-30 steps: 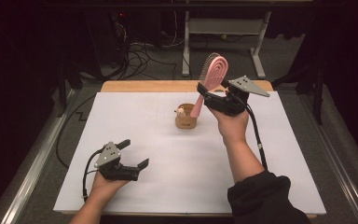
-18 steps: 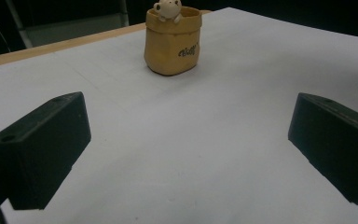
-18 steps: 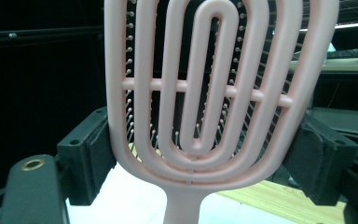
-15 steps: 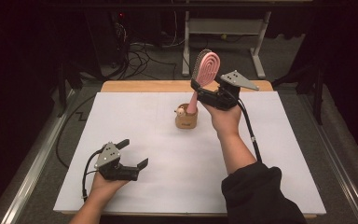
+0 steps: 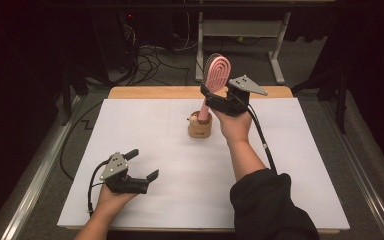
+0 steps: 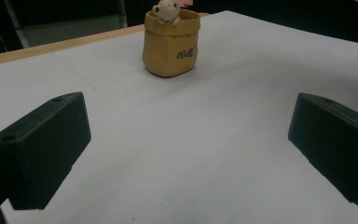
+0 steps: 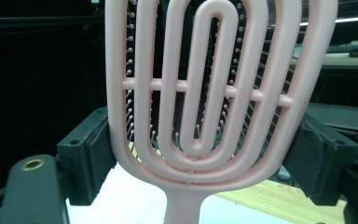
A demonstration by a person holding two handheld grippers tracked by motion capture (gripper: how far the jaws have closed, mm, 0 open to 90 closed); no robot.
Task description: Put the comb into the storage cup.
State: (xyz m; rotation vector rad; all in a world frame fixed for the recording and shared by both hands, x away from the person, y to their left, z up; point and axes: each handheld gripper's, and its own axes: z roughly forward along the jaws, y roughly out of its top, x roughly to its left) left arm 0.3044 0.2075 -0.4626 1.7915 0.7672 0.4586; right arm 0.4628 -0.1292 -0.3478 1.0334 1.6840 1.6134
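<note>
Pink brush held upright w/ its handle in the small cup, R gripper clamped on the brush head.

The right gripper has its jaws wide but pressed on both edges of the pink hairbrush, at the lower part of the head; this wide part gives a firm hold and keeps the brush near vertical, so the handle can point down into the yellow cup, which stands at the middle-back of the white table. The handle end seems already inside the cup, but how deep I cannot tell. The left gripper rests low at the front-left, well apart from the cup, jaws open w/ nothing between; probably it only waits, as the cup looks stable by itself.
</note>
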